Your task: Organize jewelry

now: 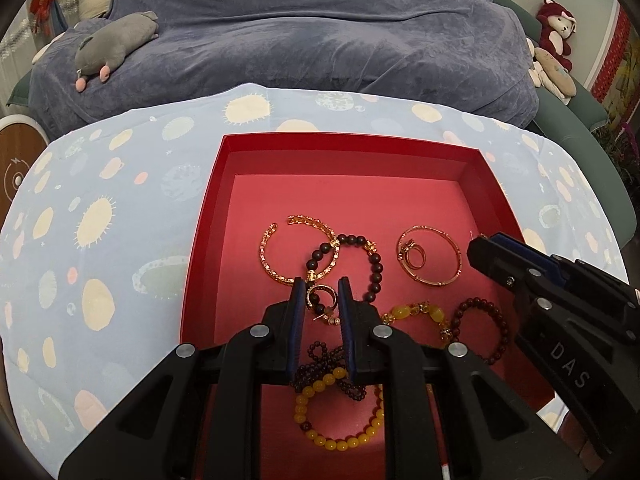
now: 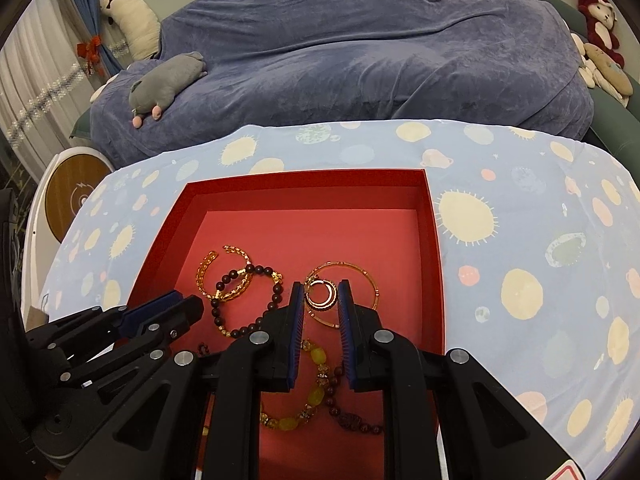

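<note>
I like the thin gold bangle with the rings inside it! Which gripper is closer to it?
The right gripper. Its fingertips hang right over the thin gold bangle. The left gripper sits further along the red box, over the dark bead bracelet.

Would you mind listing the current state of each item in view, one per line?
red box: open, no lid, jewelry inside.
open gold cuff: flat, under dark bead bracelet.
gold bangle: flat, rings inside.
yellow bead bracelet: flat, closed loop.
left gripper: narrow gap, holding nothing.
right gripper: narrow gap, holding nothing.
</note>
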`<move>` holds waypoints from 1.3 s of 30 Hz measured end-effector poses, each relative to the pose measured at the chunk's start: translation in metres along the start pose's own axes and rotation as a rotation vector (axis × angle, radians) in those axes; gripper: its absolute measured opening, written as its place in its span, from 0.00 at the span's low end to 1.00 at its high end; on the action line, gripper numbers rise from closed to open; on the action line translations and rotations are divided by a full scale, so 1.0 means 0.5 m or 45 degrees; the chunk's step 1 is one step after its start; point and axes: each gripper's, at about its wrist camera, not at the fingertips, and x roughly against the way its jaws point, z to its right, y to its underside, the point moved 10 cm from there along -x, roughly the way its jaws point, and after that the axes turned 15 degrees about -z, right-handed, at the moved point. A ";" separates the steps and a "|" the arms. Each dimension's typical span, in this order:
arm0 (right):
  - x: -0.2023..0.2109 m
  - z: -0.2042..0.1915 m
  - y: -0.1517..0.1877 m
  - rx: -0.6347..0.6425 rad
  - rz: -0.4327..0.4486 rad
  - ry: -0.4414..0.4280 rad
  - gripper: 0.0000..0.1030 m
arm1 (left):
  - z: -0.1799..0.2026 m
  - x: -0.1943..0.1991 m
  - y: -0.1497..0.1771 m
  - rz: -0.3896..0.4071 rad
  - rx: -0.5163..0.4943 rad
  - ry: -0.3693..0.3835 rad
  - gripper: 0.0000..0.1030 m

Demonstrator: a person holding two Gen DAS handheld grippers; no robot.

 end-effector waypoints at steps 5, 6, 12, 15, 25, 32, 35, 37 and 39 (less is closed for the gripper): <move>-0.017 0.007 -0.005 -0.022 -0.012 0.009 0.18 | -0.008 -0.015 -0.003 -0.020 0.021 0.000 0.17; -0.017 0.006 -0.005 -0.025 -0.009 0.006 0.21 | -0.010 -0.016 -0.004 -0.023 0.026 -0.005 0.20; 0.005 0.003 0.002 -0.031 0.019 0.028 0.37 | -0.018 0.004 -0.003 0.011 0.055 -0.035 0.46; 0.022 0.005 0.010 -0.043 0.031 0.035 0.41 | -0.013 0.019 0.003 0.024 0.050 -0.038 0.46; 0.105 0.011 0.072 -0.087 0.084 0.060 0.54 | -0.013 0.097 0.048 0.076 0.078 -0.046 0.60; 0.141 0.014 0.132 -0.106 0.091 0.073 0.57 | -0.003 0.134 0.107 0.098 0.057 -0.076 0.66; 0.153 0.014 0.158 -0.111 0.093 0.080 0.57 | 0.002 0.146 0.131 0.104 0.048 -0.081 0.66; 0.160 0.014 0.174 -0.113 0.094 0.085 0.57 | 0.005 0.151 0.145 0.101 0.042 -0.085 0.67; 0.168 0.013 0.187 -0.113 0.096 0.089 0.57 | 0.009 0.157 0.159 0.101 0.040 -0.086 0.67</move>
